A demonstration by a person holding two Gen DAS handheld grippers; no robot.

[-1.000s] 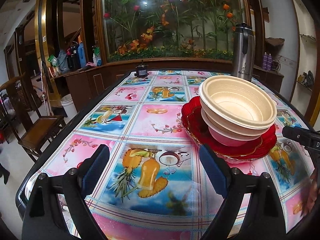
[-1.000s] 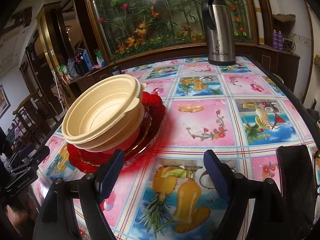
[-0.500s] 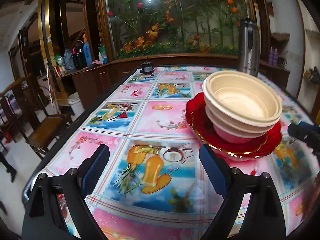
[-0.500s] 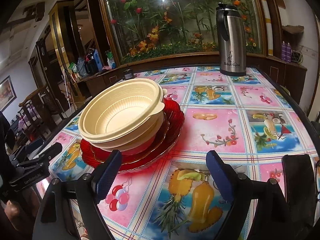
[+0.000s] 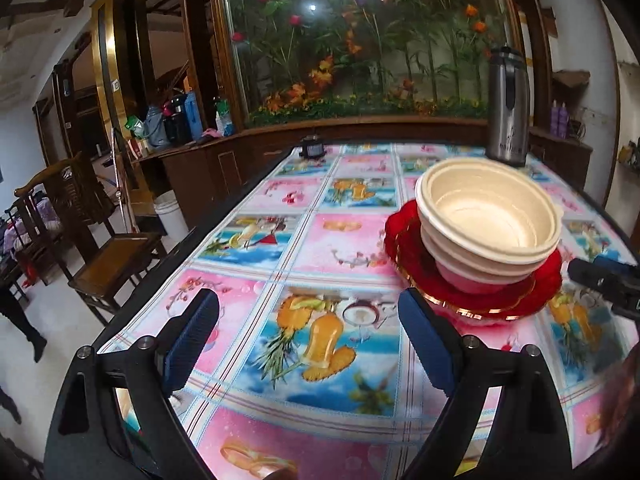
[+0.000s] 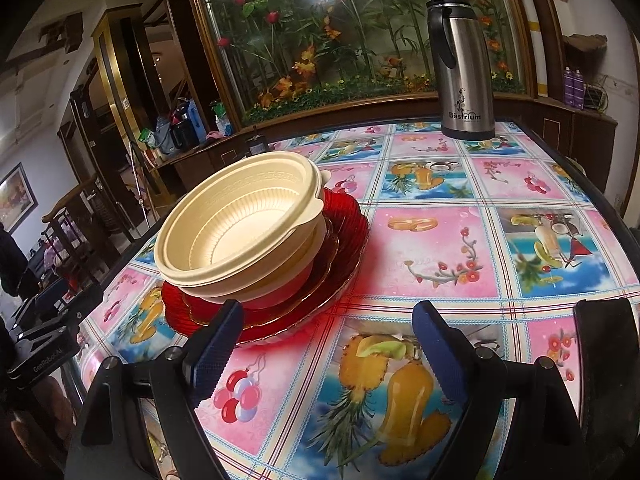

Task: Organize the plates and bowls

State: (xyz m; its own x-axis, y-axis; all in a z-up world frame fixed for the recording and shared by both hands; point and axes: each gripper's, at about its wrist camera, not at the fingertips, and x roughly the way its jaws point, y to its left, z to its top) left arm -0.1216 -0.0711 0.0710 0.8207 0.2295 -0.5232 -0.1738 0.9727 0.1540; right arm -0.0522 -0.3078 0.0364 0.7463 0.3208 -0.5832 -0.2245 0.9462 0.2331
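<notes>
Cream bowls (image 5: 488, 216) are nested on a pink bowl (image 5: 472, 282), all standing on stacked red plates (image 5: 412, 254) on the table. The stack also shows in the right wrist view, bowls (image 6: 248, 224) on red plates (image 6: 344, 240). My left gripper (image 5: 308, 332) is open and empty, to the left of and in front of the stack. My right gripper (image 6: 326, 344) is open and empty, to the right of and in front of the stack, its left finger (image 6: 216, 344) near the plate rim.
A steel thermos jug (image 6: 464, 68) stands at the far side of the table, whose cloth (image 6: 440, 248) has a fruit pattern. A small dark object (image 5: 314, 148) sits at the far edge. A wooden chair (image 5: 100, 256) stands left of the table.
Both grippers have drawn back and risen a little from the stack. The bowls and plates have not moved. Both stay open.
</notes>
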